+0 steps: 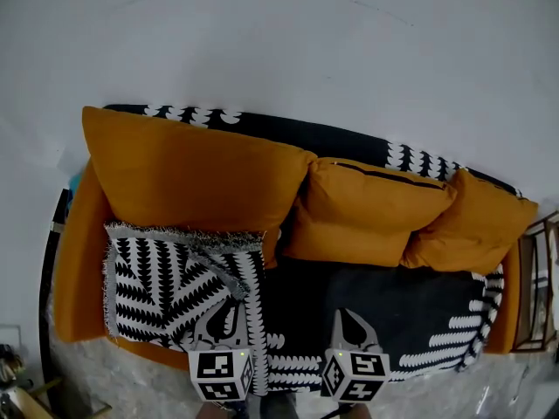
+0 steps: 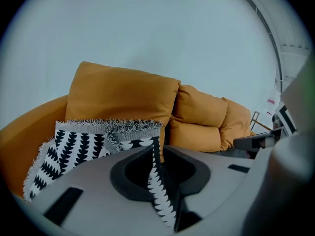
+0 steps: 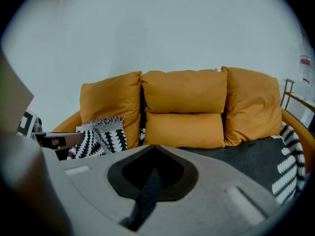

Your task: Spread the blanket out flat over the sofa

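Observation:
A black-and-white patterned blanket (image 1: pixel 166 286) lies on the orange sofa (image 1: pixel 74 260). Its fringed, leaf-patterned part is bunched on the left seat, and its dark part (image 1: pixel 393 299) covers the middle and right seat. At the front seat edge my left gripper (image 1: pixel 231 311) is shut on a white-patterned strip of blanket edge, which runs up between the jaws in the left gripper view (image 2: pixel 158 154). My right gripper (image 1: pixel 351 319) is beside it, shut on a dark fold of the blanket (image 3: pixel 147 186) that stands pinched between its jaws (image 3: pixel 155 151).
Three orange cushions lean on the backrest: a large one (image 1: pixel 188 168) at left, a folded one (image 1: pixel 367 208) in the middle, and one (image 1: pixel 476 225) at right. A metal-frame stand (image 1: pixel 537 286) is past the sofa's right arm. White wall is behind and speckled floor in front.

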Demonstrator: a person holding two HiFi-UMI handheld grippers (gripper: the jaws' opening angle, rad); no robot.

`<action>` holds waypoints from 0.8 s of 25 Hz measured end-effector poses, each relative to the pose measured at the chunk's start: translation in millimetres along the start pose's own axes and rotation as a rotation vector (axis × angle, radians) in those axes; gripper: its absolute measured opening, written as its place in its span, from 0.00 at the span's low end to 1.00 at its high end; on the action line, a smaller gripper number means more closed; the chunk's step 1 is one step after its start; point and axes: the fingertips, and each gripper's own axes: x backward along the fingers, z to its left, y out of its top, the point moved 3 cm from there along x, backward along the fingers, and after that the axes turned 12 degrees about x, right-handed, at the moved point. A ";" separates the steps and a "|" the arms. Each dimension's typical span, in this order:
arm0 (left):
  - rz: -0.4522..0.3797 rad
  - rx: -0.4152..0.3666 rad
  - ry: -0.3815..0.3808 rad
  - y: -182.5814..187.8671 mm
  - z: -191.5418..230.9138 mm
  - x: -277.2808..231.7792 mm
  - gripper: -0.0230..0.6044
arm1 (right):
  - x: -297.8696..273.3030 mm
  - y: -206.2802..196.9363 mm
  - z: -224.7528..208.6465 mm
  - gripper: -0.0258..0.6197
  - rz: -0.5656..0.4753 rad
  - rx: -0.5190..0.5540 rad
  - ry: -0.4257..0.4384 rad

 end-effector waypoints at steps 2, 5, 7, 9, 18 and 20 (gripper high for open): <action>0.008 0.004 -0.004 -1.4 -0.8 -5.3 0.21 | 0.4 -1.4 -6.6 0.05 0.004 -0.003 -0.009; 0.014 0.011 -0.011 -1.8 -2.6 -15.7 0.22 | 0.2 -3.5 -19.1 0.05 0.009 0.000 -0.024; 0.020 0.013 -0.021 -1.2 -5.3 -24.2 0.27 | 0.2 -5.4 -28.7 0.05 0.015 0.008 -0.035; 0.025 0.010 -0.024 0.5 -8.0 -32.5 0.28 | 0.2 -7.7 -38.7 0.05 0.025 0.016 -0.046; 0.049 -0.014 -0.006 3.0 -15.7 -71.9 0.30 | -1.8 -7.5 -69.2 0.05 0.031 0.031 -0.070; 0.058 -0.022 0.002 0.9 -17.4 -81.1 0.30 | -2.9 -6.7 -75.4 0.05 0.030 0.039 -0.073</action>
